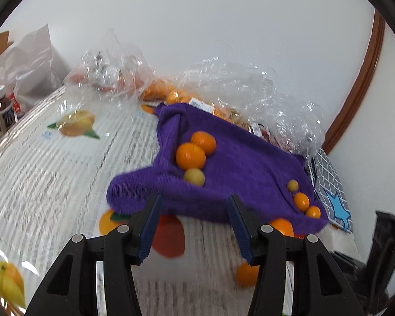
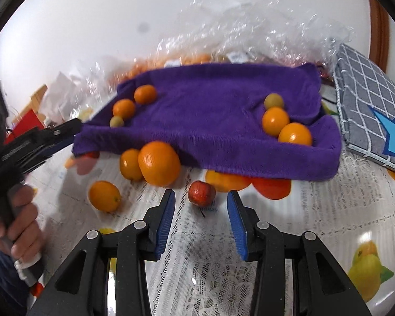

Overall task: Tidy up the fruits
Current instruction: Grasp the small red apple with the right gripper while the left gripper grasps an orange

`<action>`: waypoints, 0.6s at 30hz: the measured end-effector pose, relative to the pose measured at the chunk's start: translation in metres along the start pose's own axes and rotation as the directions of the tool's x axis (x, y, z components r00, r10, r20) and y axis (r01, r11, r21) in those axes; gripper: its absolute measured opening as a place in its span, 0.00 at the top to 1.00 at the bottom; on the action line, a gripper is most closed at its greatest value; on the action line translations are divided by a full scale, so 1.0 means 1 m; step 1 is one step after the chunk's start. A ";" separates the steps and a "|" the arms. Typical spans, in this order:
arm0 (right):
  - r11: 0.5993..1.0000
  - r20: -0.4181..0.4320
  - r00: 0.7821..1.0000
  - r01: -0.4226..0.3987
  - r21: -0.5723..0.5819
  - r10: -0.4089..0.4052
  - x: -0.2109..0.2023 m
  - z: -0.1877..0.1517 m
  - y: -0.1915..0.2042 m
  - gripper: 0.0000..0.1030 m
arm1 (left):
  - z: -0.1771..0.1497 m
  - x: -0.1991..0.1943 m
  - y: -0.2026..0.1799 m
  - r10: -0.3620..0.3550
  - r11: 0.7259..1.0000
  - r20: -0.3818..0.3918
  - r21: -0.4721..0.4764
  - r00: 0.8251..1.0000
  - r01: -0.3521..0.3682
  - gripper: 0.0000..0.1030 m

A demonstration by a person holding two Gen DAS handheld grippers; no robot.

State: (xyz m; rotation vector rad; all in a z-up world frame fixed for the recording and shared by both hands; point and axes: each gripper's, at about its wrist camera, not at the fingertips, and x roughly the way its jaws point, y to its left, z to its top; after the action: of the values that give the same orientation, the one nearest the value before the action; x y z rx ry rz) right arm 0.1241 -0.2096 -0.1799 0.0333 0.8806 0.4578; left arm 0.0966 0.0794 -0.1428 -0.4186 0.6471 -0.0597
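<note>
With both grippers' fingers (image 2: 166, 218) apart and empty, the small red fruit (image 2: 201, 192) just ahead between the right fingers looks light, firm, roll-prone, best pinched across its middle.

Both wrist cameras look steeply down, close over the table; both share the purple cloth (image 1: 223, 163) (image 2: 210, 121)
</note>
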 end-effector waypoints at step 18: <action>0.992 0.064 0.994 0.087 0.088 -0.093 -0.026 -0.012 -0.047 0.78 | -0.033 0.012 -0.050 -0.142 0.959 -0.189 0.216 0.972 0.182 0.50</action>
State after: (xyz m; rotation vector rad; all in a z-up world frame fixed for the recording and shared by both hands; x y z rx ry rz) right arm 0.1184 -0.2647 -0.1791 0.0864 0.8312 0.3330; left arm 0.0904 0.0198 -0.1535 -0.2404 0.7649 -0.3286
